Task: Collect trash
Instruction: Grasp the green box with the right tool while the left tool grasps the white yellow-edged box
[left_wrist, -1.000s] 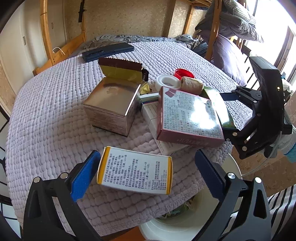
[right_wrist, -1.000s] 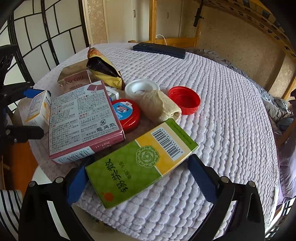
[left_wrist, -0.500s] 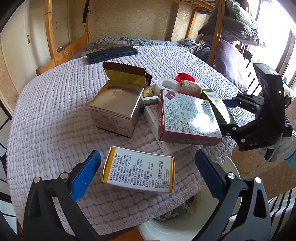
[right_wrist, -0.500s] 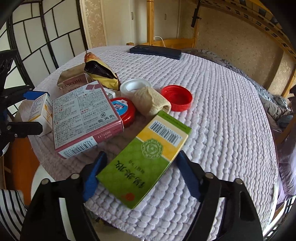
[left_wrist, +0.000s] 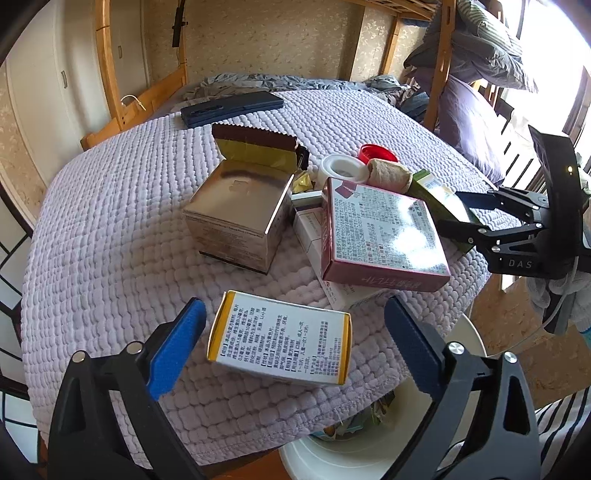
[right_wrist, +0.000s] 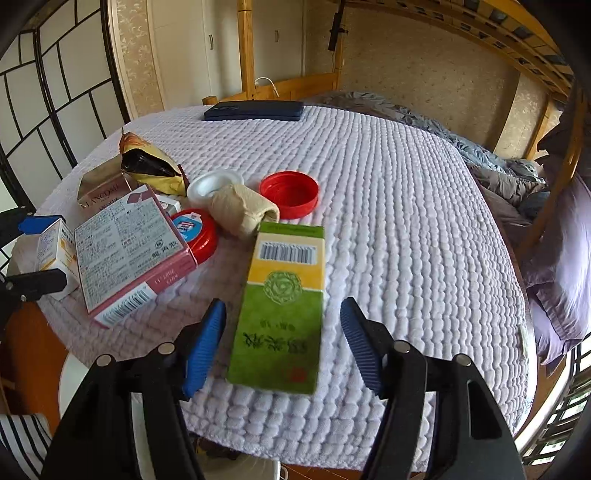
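A white box with yellow ends (left_wrist: 279, 343) lies on the lilac quilted tabletop (left_wrist: 103, 236) near its front edge. My left gripper (left_wrist: 293, 347) straddles it, jaws closing, with gaps between the blue pads (left_wrist: 177, 347) and the box. In the right wrist view a green and yellow box (right_wrist: 284, 302) lies lengthwise between the jaws of my right gripper (right_wrist: 282, 343). Those jaws are closing too, and a narrow gap shows at each pad (right_wrist: 205, 343). A white bin (left_wrist: 369, 454) with scraps inside stands below the table edge.
Behind the boxes sit a pink box (right_wrist: 129, 251), a gold carton (left_wrist: 240, 210), a red tin (right_wrist: 195, 232), a beige roll (right_wrist: 242, 212), a red lid (right_wrist: 290, 192), a white cap (right_wrist: 212, 184) and a snack wrapper (right_wrist: 151, 166). A dark case (right_wrist: 255, 110) lies at the far edge.
The right jaws have narrowed a lot around the green box, which now lies straight between them instead of slanted. The left jaws have come in slightly around the white box.
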